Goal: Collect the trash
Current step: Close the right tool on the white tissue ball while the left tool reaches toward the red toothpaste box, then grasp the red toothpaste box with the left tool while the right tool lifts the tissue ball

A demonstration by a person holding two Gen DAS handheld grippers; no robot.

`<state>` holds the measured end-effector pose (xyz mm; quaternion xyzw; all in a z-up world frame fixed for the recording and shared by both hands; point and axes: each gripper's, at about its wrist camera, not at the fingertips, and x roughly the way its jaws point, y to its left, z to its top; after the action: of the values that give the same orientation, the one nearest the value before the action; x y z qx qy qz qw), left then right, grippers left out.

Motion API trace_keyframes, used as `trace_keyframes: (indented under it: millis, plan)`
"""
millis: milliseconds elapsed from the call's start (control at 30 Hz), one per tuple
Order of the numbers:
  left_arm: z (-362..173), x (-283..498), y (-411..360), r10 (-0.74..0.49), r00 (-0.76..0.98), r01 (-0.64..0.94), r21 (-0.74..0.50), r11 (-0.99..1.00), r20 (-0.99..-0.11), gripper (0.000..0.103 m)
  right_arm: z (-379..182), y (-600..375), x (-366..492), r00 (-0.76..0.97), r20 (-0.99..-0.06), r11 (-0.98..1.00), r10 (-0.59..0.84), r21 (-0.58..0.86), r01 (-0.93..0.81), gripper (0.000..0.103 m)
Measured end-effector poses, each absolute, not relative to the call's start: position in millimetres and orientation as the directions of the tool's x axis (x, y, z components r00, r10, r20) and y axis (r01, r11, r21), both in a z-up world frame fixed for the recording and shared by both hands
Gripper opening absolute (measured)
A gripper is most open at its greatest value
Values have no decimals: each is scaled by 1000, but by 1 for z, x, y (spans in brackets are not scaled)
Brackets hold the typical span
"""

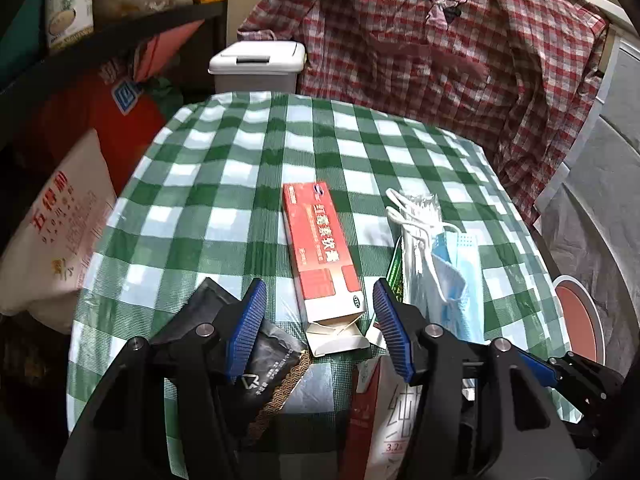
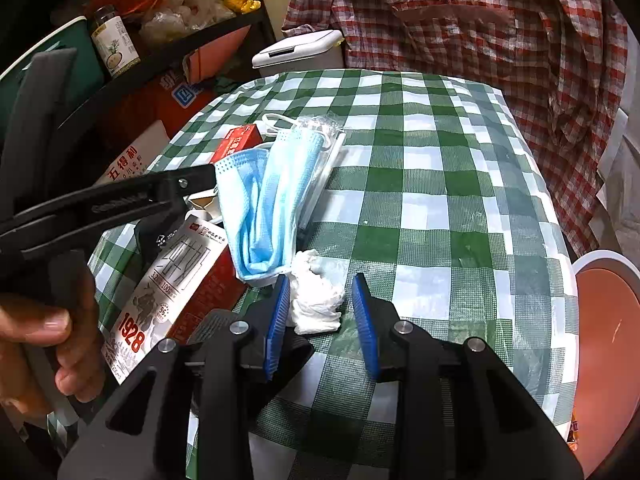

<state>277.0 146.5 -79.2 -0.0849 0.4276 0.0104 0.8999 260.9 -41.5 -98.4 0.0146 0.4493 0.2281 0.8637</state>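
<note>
Trash lies on a table under a green checked cloth [image 1: 240,152]. My left gripper [image 1: 320,284] is open, its blue pads on either side of the open end of a red carton [image 1: 320,248] without touching it. Under it are a black wrapper [image 1: 276,356] and a milk carton [image 1: 384,408]. Blue face masks [image 1: 452,280] lie to the right. My right gripper [image 2: 322,278] is open around a crumpled white tissue [image 2: 316,300]; the right pad stands clear of it. The masks [image 2: 268,208] and milk carton [image 2: 176,280] lie to its left.
An orange bin with a white rim [image 2: 600,340] stands beside the table's right edge. A white lidded bin [image 2: 296,50] is behind the table, next to a hanging plaid shirt [image 2: 480,20]. Shelves and sacks [image 1: 60,232] crowd the left. A person's hand [image 2: 48,344] grips the left tool.
</note>
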Motion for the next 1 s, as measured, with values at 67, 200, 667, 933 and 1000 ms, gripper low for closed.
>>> trace_keyframes:
  millis: [67, 200, 667, 933, 1000]
  plan:
    - [-83, 280, 147, -60, 623, -95, -151, 984, -780, 55, -98, -43, 261, 490, -770, 895, 409, 234, -380, 28]
    - [-87, 285, 146, -48, 599, -106, -139, 985, -800, 55, -98, -43, 262, 488, -771, 894, 410, 233, -382, 18]
    - [-78, 282, 151, -31, 598, -119, -127, 985, -801, 34, -73, -62, 262, 539, -739, 903, 405, 231, -363, 14]
    - [-59, 273, 150, -30, 629, -109, -126, 986, -777, 34, -56, -79, 258, 582, -714, 914, 390, 220, -342, 14]
    - [-54, 269, 150, -25, 637, -111, -124, 986, -770, 34, -50, -83, 257, 593, -706, 915, 387, 217, -339, 14]
